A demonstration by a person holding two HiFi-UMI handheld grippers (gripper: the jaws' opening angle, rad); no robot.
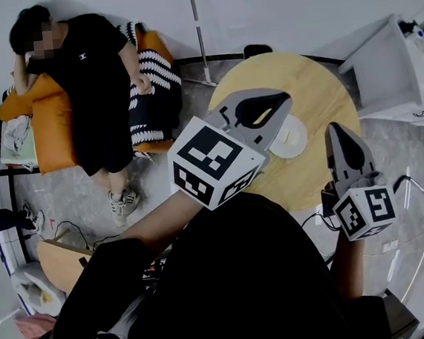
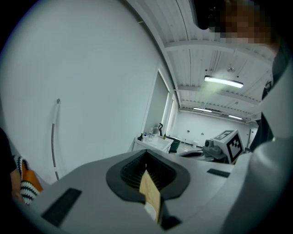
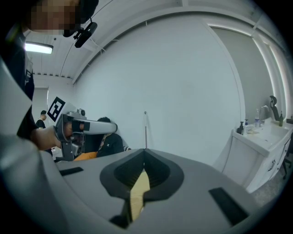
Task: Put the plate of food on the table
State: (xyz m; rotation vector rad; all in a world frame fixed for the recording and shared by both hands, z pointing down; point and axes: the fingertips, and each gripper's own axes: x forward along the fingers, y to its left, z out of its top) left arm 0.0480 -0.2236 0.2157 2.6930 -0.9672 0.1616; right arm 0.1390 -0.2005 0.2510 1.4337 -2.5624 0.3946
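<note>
My left gripper (image 1: 286,100) is pinched together with nothing in it — my right gripper (image 1: 335,129) likewise, jaws closed and empty. In the head view the white plate (image 1: 293,139) sits on the round wooden table (image 1: 312,81) — six o'clock from my left tips, nine o'clock from my right.

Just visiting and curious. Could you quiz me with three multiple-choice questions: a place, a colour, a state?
1. Where is the white plate? A) on the round table B) on a shelf C) on the floor
2. What colour is the sofa? A) green B) orange C) blue
3. How are the right claw's jaws? A) wide apart B) shut, empty C) clamped on a cup
Answers: A, it lies on the wooden top; B, its cushions are orange; B, the tips meet with nothing between.
</note>
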